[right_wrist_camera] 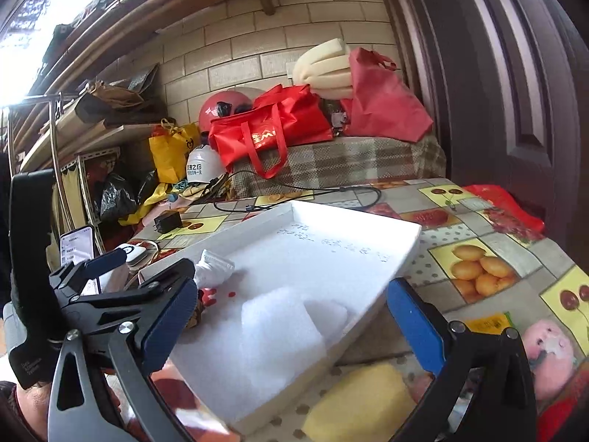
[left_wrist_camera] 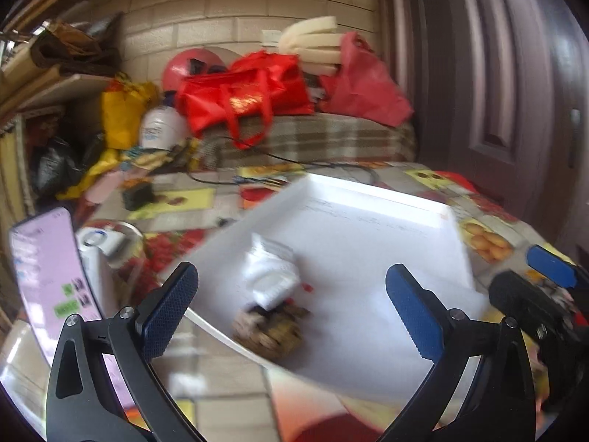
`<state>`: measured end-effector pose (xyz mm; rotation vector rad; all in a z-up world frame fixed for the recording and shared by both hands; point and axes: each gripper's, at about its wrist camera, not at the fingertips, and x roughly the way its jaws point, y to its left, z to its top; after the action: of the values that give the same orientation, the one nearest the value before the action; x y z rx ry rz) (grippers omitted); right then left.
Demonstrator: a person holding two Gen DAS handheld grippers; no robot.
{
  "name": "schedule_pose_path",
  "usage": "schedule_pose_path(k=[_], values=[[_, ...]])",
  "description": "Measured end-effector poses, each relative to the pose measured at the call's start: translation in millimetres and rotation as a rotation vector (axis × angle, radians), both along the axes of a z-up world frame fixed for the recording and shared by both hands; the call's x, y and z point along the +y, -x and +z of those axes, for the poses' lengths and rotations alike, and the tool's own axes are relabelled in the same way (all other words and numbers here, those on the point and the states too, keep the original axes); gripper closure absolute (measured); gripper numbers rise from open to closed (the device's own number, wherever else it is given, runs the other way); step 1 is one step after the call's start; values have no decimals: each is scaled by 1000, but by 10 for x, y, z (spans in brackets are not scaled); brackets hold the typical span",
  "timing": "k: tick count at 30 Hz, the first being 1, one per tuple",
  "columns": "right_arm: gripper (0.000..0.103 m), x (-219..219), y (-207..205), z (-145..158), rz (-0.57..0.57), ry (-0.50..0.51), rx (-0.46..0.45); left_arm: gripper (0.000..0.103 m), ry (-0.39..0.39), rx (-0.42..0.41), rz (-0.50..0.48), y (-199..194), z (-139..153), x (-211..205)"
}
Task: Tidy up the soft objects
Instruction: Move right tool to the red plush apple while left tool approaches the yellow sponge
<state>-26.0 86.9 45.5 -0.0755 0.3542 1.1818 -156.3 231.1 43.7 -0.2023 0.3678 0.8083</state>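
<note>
Yellow sponge [right_wrist_camera: 362, 401], lower middle, looks light and squashy, best pinched across its middle; both tongs [left_wrist_camera: 291, 305] [right_wrist_camera: 291, 326] gape wide, empty.

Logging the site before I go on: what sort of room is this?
Probably a cluttered home storeroom or entryway: brick wall, dark panelled door, helmets and red tote bags piled behind an oilcloth-covered table.

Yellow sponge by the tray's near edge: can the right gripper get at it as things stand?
Probably yes. The yellow sponge lies on the table just outside the white tray, low between the open fingers of the right gripper, and nothing covers it.
</note>
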Motion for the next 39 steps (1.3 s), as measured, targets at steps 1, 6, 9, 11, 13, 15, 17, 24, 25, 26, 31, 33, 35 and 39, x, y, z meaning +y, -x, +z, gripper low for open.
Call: schedule_pose_path(k=[1, 6, 9, 11, 13, 15, 17, 24, 25, 26, 31, 33, 35, 39], values=[[0, -65, -25, -3, -7, -1, 12, 0, 14, 2, -39, -3, -7, -73], [0, -472, -350, -38, -80, -10, 125, 0, 180, 107, -404, -178, -158, -557], [0, -762, -631, -43, -181, -37, 162, 0, 147, 217, -630, -270, -197, -1027], [0, -928, -797, -28, -250, -63, 165, 1, 224, 331, -794, -412, -338, -1289], [0, -995, -871, -30, -269, -75, 176, 1, 157, 448, -867, -512, -416, -1600], [0, -1038, -930, -53, -273, -85, 205, 1, 97, 532, -914, -588, -475, -1823], [0, -1040, -969, -74, -274, -86, 227, 1, 142, 532, -939, -667, -480, -1848], [0, -1084, -1020, -110, -252, -89, 263, 1, 134, 534, -930, -728, -470, -1852], [0, -1086, -1038, -119, -251, -87, 273, 1, 135, 533, -930, -709, -472, -1834], [0, -1081, -1055, -131, -249, -82, 284, 1, 135, 533, -930, -712, -466, -1842], [0, -1053, -1117, -184, -239, -66, 340, 1, 134, 533, -930, -700, -471, -1843], [0, -1073, -1117, -185, -243, -72, 342, 1, 134, 533, -930, -701, -469, -1842], [0, -1067, -1108, -185, -240, -69, 338, 1, 134, 533, -930, -706, -459, -1851], [0, -1086, -1073, -166, -238, -81, 327, 1, 135, 533, -930, -701, -464, -1845]])
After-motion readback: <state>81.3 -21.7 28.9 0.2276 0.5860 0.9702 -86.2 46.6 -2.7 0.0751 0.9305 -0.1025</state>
